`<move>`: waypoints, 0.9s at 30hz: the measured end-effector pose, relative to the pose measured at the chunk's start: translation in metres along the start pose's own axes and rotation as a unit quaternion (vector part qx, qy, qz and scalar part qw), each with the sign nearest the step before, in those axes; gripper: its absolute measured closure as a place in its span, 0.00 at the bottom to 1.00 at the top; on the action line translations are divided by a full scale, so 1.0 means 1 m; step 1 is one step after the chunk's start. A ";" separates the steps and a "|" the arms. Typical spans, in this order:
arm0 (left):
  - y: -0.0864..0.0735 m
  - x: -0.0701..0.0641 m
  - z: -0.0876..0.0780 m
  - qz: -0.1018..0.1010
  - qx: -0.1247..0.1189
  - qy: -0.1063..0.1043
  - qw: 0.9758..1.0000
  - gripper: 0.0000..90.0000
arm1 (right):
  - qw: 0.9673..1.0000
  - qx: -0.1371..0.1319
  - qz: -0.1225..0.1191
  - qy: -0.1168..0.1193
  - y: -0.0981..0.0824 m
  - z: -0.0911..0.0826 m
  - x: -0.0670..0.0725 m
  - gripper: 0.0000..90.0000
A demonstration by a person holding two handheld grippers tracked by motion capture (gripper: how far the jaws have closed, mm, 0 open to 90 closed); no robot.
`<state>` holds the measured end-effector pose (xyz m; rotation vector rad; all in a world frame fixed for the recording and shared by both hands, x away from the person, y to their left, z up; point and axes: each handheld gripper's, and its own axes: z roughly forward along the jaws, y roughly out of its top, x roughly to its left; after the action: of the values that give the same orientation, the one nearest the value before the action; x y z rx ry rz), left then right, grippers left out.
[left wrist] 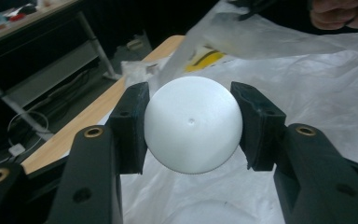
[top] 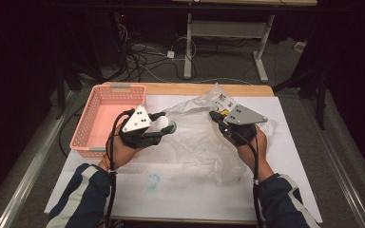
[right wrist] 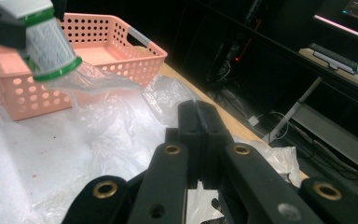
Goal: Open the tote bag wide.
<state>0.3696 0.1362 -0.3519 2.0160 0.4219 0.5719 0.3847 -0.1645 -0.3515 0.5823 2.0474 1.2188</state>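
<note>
We count one tabletop (top: 266,190), wood-edged and covered by a white sheet, with one pink basket (top: 102,118) at its ten o'clock corner. One large clear plastic bag (top: 197,137) lies crumpled across the middle, reaching toward two o'clock. Two grippers work over it, and there is one white ball (top: 162,123).

We hold the left gripper (top: 164,124) just right of the basket, above the bag's nine o'clock edge. Its jaws are clamped on the white ball, one pad pressed against each side. The right gripper (top: 215,115) sits at the bag's two o'clock side; its jaws are fully closed, and they appear to pinch a fold of the plastic bag, which rises toward them.

The left gripper view brings the ball (left wrist: 192,125) close, showing a tiny dimple on its front and the lifted flap of bag beyond it at twelve o'clock. The right gripper view looks the other way: it shows the basket's (right wrist: 98,51) perforated wall and grey handle at eleven o'clock. The high view alone gives both sleeves, striped dark and pale, and a faint blue ring mark (top: 152,181) on the sheet at six o'clock.

The bag carries a white and yellow label (top: 224,102) with dark print, too small for us to read.
</note>
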 end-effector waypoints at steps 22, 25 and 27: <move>-0.006 -0.052 0.101 0.071 0.083 -0.053 0.993 0.54 | 1.000 -0.007 0.004 0.012 0.001 -0.006 0.001 1.00; -0.011 -0.052 0.117 0.069 0.096 -0.053 0.992 0.54 | 1.000 -0.007 0.009 0.014 0.001 -0.006 0.001 1.00; -0.015 -0.052 0.127 0.069 0.102 -0.045 0.991 0.54 | 1.000 -0.007 0.009 0.014 0.001 -0.006 0.001 1.00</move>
<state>0.3965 0.0261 -0.4313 2.2709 0.2981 0.5372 0.3795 -0.1675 -0.3489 0.5812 2.0586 1.2577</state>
